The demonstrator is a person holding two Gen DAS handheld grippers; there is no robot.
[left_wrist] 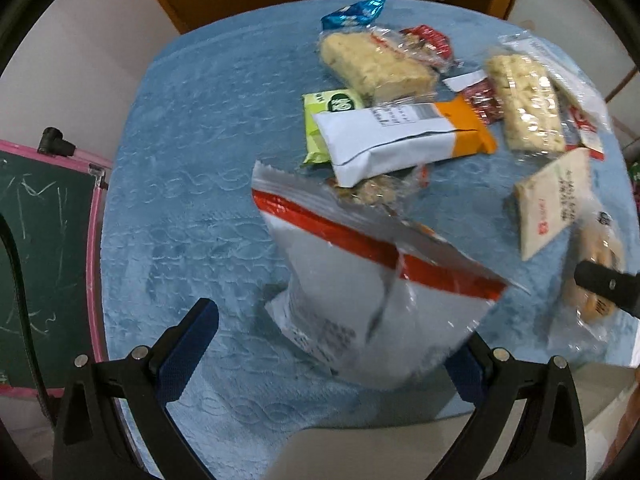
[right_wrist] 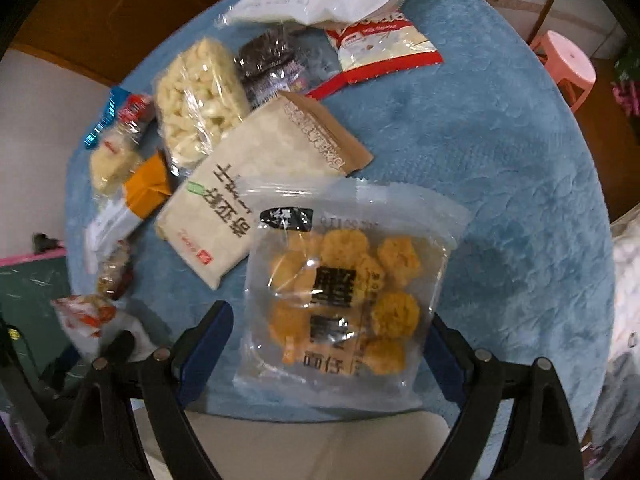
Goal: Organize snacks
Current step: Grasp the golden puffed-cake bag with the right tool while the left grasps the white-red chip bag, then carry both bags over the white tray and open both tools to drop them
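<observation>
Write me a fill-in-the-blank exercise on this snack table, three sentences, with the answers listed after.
1. The snacks lie on a fuzzy cloth coloured ____.
2. Between the open fingers of the right claw lies a clear packet of round ____ snacks.
3. The white bag between the fingers of the left claw carries a stripe coloured ____.

Missing words: blue; orange; red

Black fingers (left_wrist: 188,332), blue pads (right_wrist: 208,340)
</observation>
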